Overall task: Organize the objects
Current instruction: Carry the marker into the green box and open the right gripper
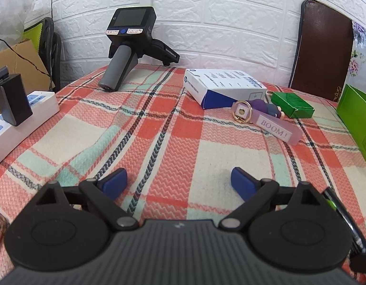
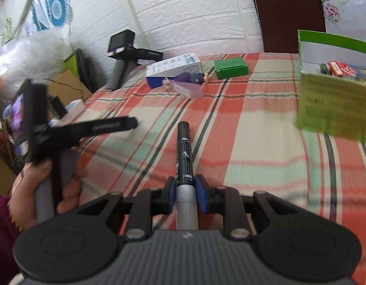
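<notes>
Now black marker (image 2: 185, 152) clamped lengthwise between right gripper (image 2: 185, 196) jaws; left gripper (image 1: 179, 182) jaws wide, empty.

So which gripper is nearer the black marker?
Right. The right gripper is shut on the black marker; the left gripper hangs open beside it, marker just off its right side.

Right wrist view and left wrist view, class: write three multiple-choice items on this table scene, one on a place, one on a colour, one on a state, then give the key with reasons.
1. Where does the keychain lie?
A. in front of the white box
B. in the green bin
C. on the power strip

2. What colour is the small box beside it?
A. red
B. green
C. yellow

3. How is the right gripper?
A. open, empty
B. out of view
C. shut on the marker

Key: A, it rests on the cloth before the box; B, plainly green; C, both pads press the barrel.
</notes>
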Demonstrator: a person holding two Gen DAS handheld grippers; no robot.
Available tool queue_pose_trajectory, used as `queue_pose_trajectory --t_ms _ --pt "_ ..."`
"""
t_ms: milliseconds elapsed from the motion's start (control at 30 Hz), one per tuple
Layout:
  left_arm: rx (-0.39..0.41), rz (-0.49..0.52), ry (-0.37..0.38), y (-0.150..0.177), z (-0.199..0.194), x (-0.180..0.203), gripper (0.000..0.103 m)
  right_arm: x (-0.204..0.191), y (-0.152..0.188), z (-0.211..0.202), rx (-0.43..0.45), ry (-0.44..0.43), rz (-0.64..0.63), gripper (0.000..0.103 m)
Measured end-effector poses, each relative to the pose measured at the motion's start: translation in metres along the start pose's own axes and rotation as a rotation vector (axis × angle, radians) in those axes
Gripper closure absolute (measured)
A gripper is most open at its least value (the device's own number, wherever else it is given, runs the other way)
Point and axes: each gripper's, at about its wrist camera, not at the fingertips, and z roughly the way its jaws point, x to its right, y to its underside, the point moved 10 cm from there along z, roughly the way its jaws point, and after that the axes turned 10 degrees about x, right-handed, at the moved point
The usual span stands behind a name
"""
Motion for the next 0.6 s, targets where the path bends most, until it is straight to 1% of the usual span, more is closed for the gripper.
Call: queue_pose_trajectory --t_ms 167,233,300,333,367,400,433,467,500,600 --pt "-0.006 0.012 -0.015 0.0 -0.001 0.0 0.005 0.003 0.001 -0.002 0.038 -0.008 0.017 0.084" --pt "-0.021 0.007 -0.009 0.0 -0.001 -0.001 0.005 0.003 0.004 -0.003 0.068 -0.01 -0.006 0.084" --pt "-0.052 0.004 -0.019 0.0 -0.005 -0.003 0.006 0.002 0.005 -0.004 0.079 -0.006 -0.027 0.084" --pt "-0.077 -0.005 -0.033 -0.002 -0.01 -0.004 0.009 0.002 0.005 -0.004 0.081 -0.006 -0.033 0.084" --pt "-0.109 -0.034 -0.035 -0.004 -0.016 -0.002 0.015 0.002 0.006 -0.004 0.084 -0.008 -0.035 0.084" --pt "-0.146 -0.091 0.006 -0.007 -0.024 0.003 0.018 0.002 0.006 -0.005 0.085 -0.013 -0.034 0.084" --pt "-0.18 -0.156 0.084 -0.009 -0.031 0.012 0.024 0.003 0.005 -0.005 0.087 -0.016 -0.029 0.084" --pt "-0.211 -0.198 0.159 -0.011 -0.039 0.025 0.025 0.003 0.005 -0.005 0.088 -0.019 -0.026 0.084" --pt "-0.239 -0.206 0.212 -0.011 -0.044 0.038 0.025 0.003 0.006 -0.005 0.091 -0.019 -0.026 0.084" --pt "-0.338 -0.178 0.318 0.0 -0.051 0.079 0.025 0.002 0.005 -0.007 0.097 -0.023 -0.033 0.083"
